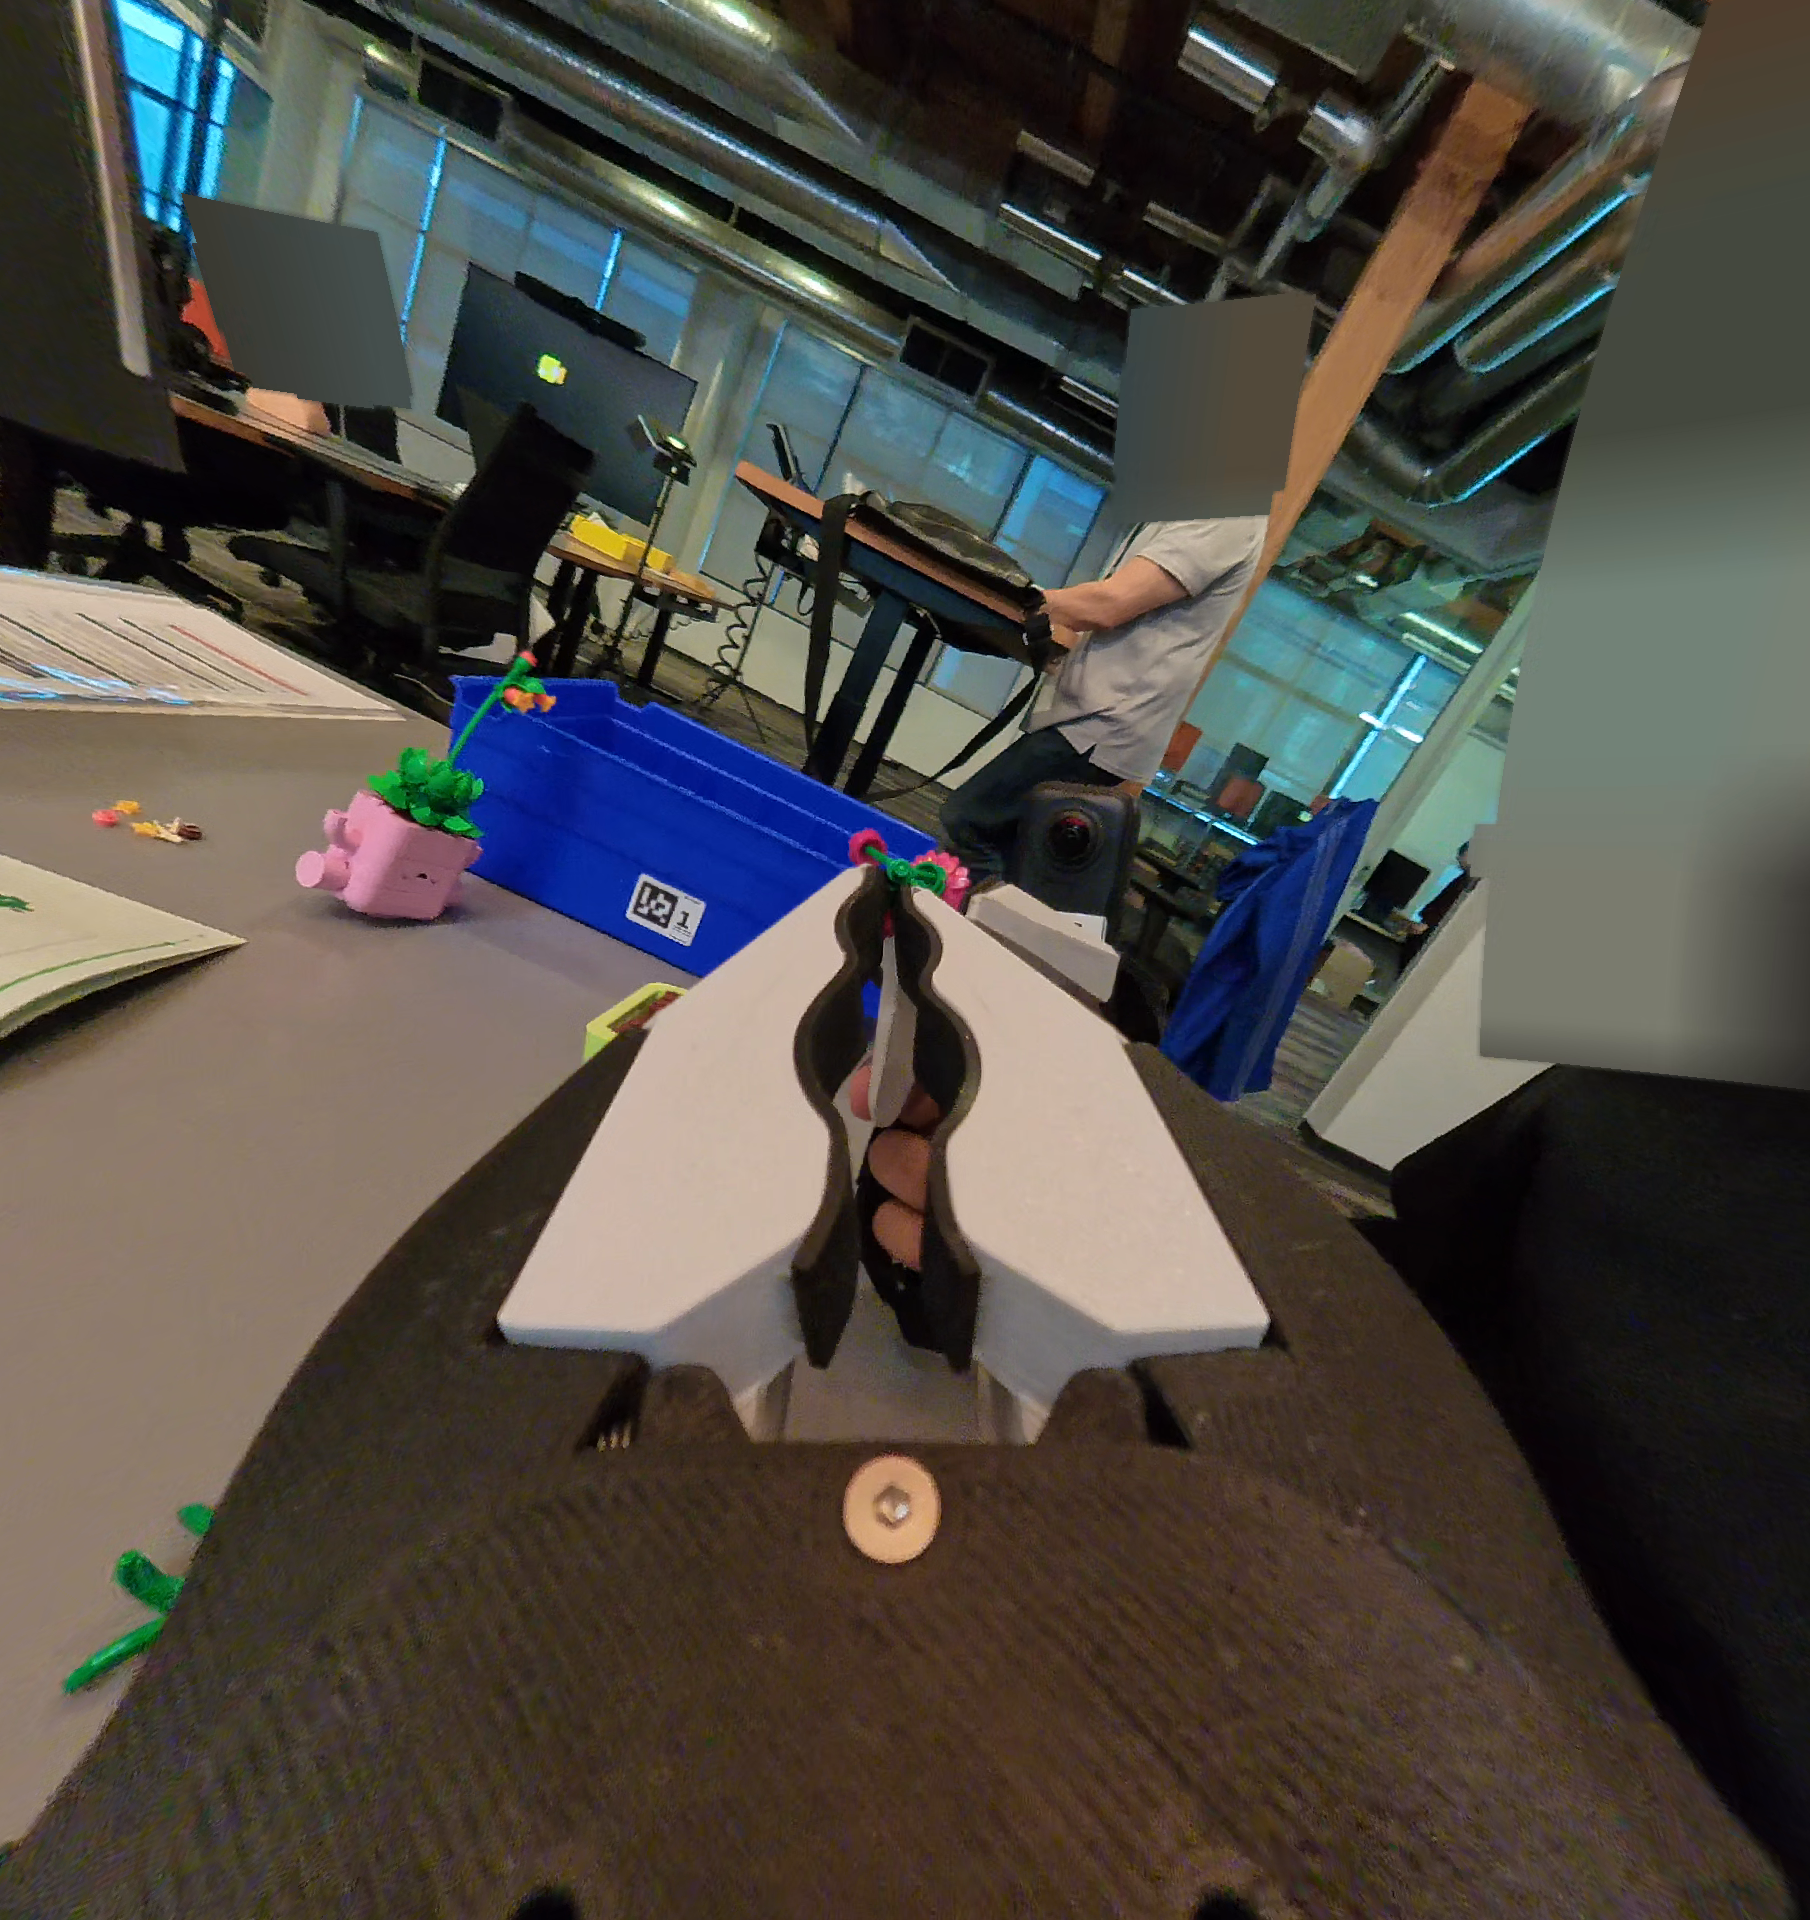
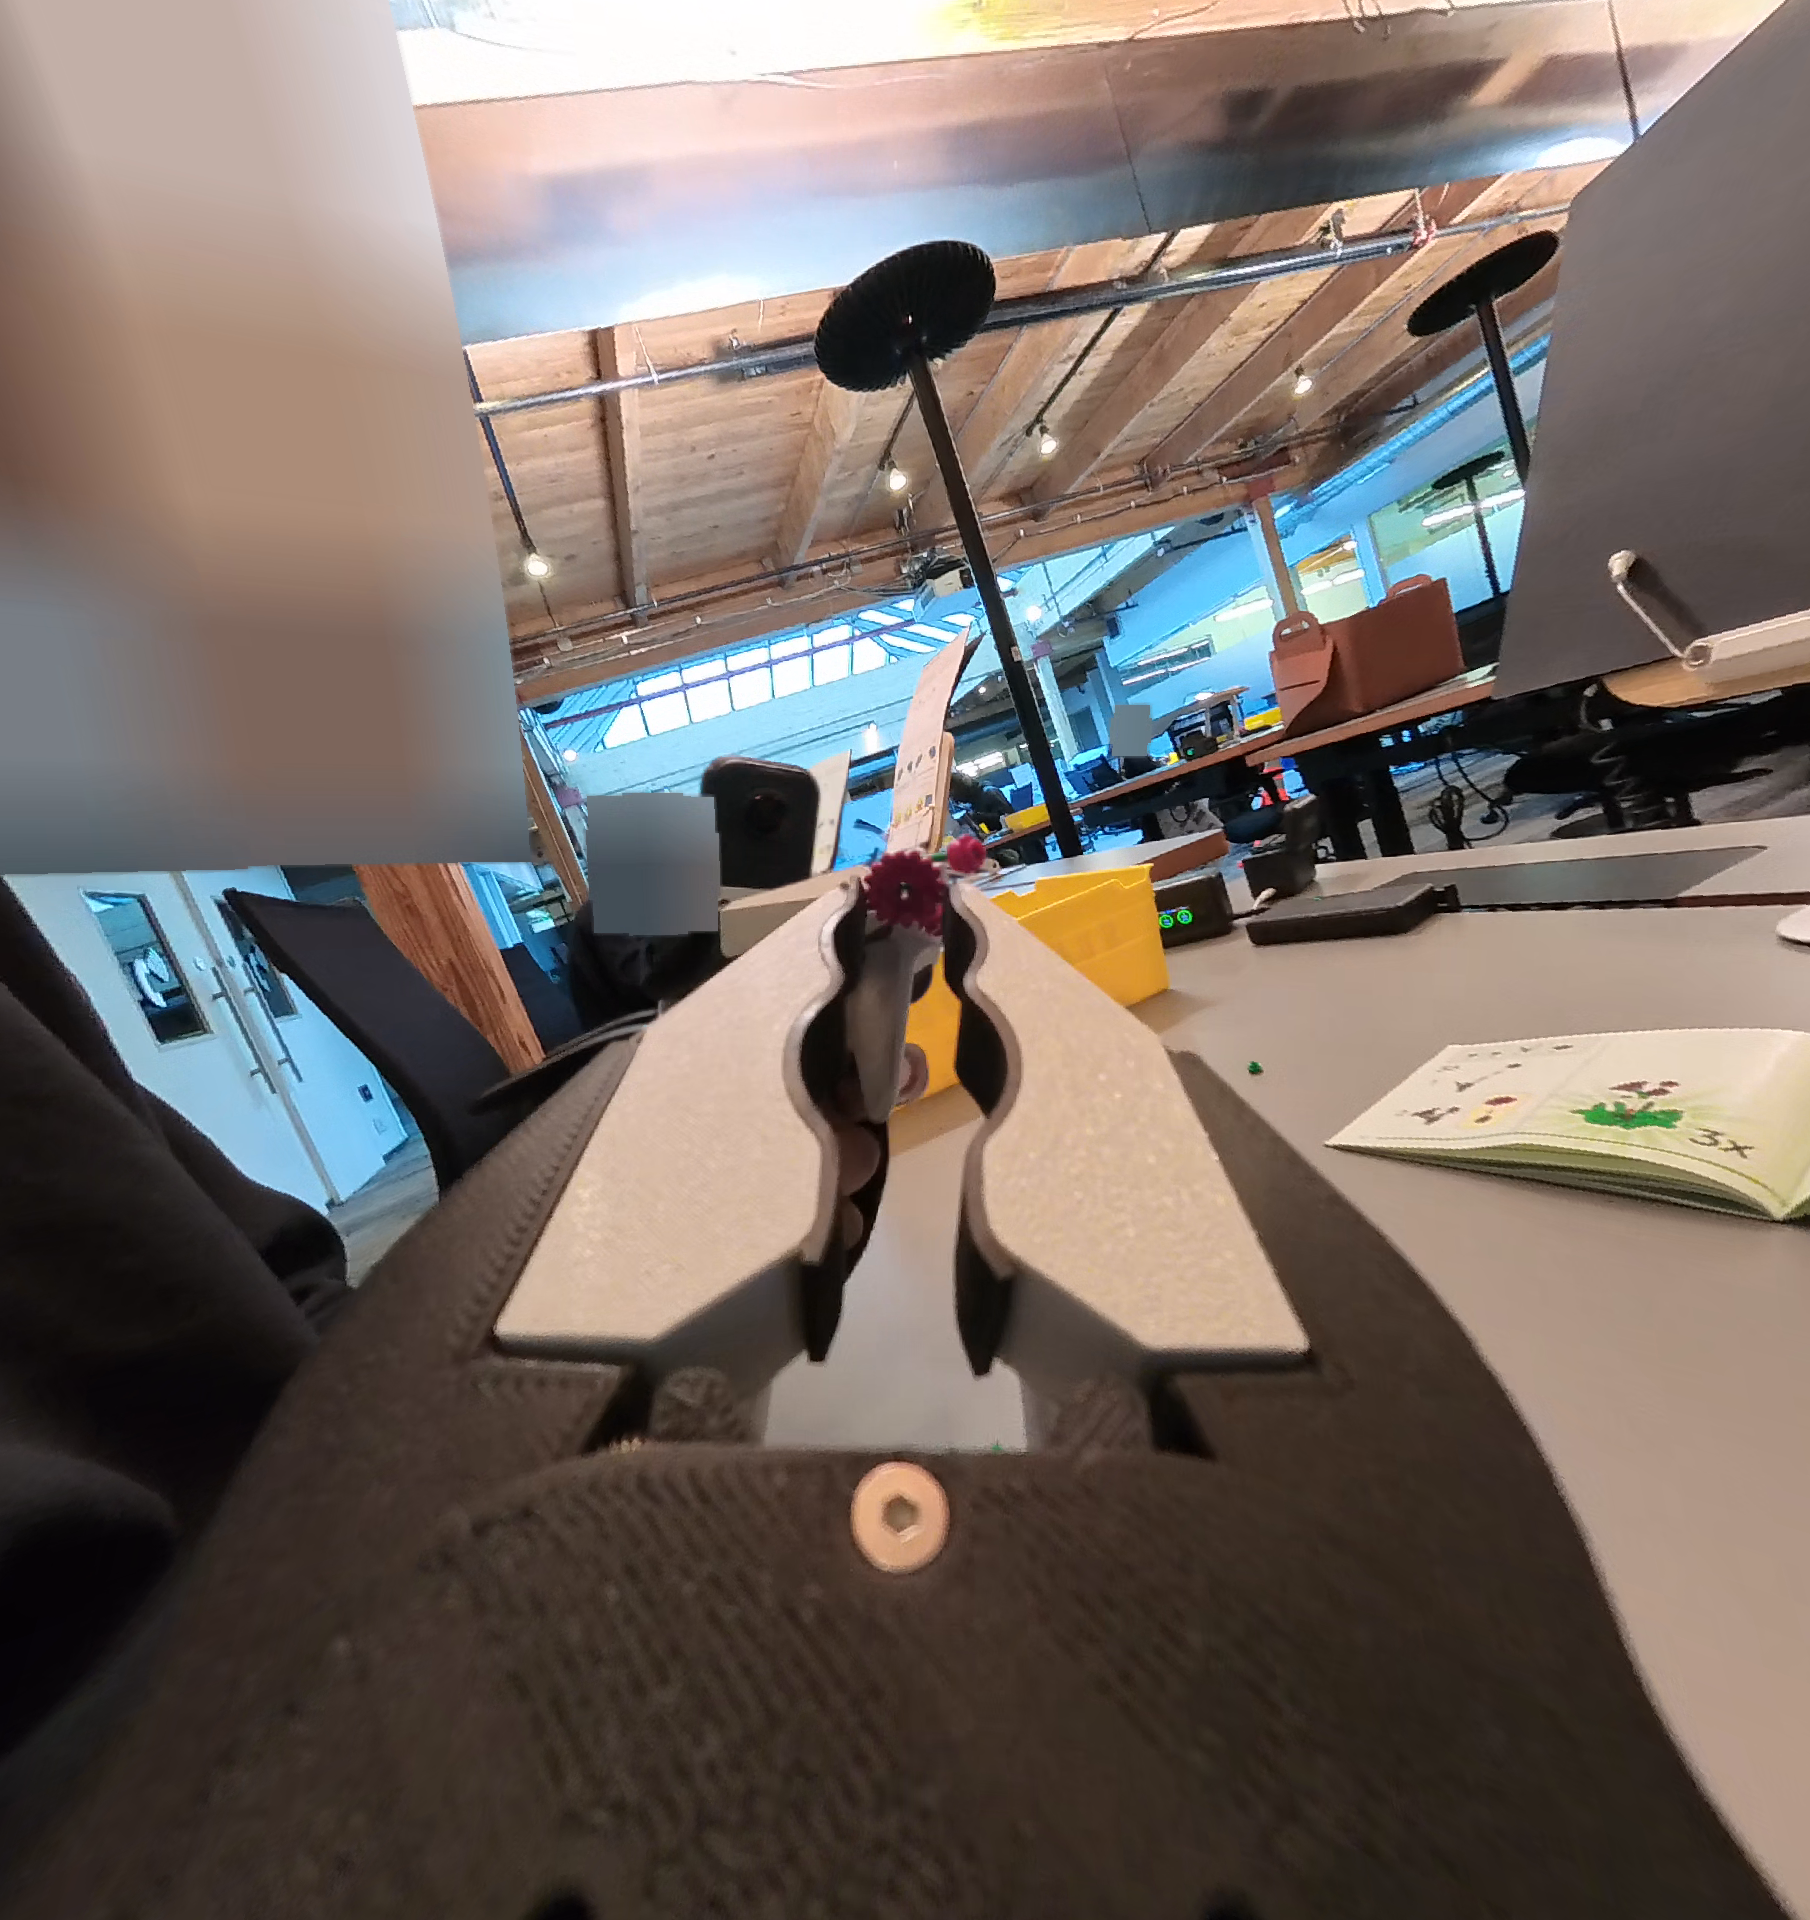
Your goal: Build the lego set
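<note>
My left gripper [image 1: 885,883] is raised above the table and shut on a thin green stem [image 1: 906,871] with a small magenta bud [image 1: 863,845]. My right gripper [image 2: 906,909] meets it tip to tip and is shut on a magenta flower [image 2: 903,888], which also shows in the left wrist view [image 1: 945,873]. The right gripper's grey body [image 1: 1041,930] shows just behind that flower. A pink pot [image 1: 397,862] with green leaves and a tall stem of orange flowers [image 1: 522,694] stands on the grey table [image 1: 257,1143].
A blue bin [image 1: 672,810] sits behind the pot and a yellow bin [image 2: 1088,935] beyond my right gripper. An open instruction booklet [image 2: 1607,1122] [image 1: 49,956] lies on the table. Small loose pieces [image 1: 148,823] and green leaf pieces [image 1: 132,1621] lie about. A person stands beyond. The pink pot [image 1: 397,862] is about 30 cm from both grippers' fingertips.
</note>
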Action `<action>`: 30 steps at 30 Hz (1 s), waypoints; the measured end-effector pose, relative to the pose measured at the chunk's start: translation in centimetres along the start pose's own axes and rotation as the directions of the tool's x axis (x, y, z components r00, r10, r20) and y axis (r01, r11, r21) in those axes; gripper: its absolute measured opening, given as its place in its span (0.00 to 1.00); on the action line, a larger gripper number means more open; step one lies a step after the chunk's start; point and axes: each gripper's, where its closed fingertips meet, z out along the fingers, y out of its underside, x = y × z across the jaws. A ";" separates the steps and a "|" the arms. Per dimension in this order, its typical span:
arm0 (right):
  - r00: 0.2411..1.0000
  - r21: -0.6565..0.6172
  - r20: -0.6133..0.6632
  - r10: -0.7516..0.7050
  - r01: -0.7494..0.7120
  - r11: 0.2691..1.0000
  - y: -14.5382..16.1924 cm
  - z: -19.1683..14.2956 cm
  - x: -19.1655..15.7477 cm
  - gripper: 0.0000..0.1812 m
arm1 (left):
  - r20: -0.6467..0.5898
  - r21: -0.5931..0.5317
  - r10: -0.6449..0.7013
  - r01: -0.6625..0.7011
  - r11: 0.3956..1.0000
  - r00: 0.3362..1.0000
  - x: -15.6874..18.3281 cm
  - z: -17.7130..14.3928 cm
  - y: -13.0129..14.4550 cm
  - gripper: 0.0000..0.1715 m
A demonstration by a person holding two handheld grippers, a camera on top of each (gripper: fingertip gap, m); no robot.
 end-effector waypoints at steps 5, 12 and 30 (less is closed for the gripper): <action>1.000 -0.005 0.001 0.016 -0.016 1.000 0.1 -0.1 0.3 0.07 | 0.049 -0.033 0.070 -0.068 0.997 0.996 -0.2 0.0 0.2 0.00; 0.987 0.014 0.092 0.132 -0.134 0.991 0.2 -0.3 -0.2 0.07 | 0.109 -0.073 0.192 -0.185 0.980 0.975 0.0 0.1 0.2 0.00; 0.962 0.018 0.131 0.239 -0.244 0.970 0.4 -0.5 0.1 0.06 | 0.257 -0.193 0.483 -0.445 0.874 0.837 -0.1 0.2 0.5 0.00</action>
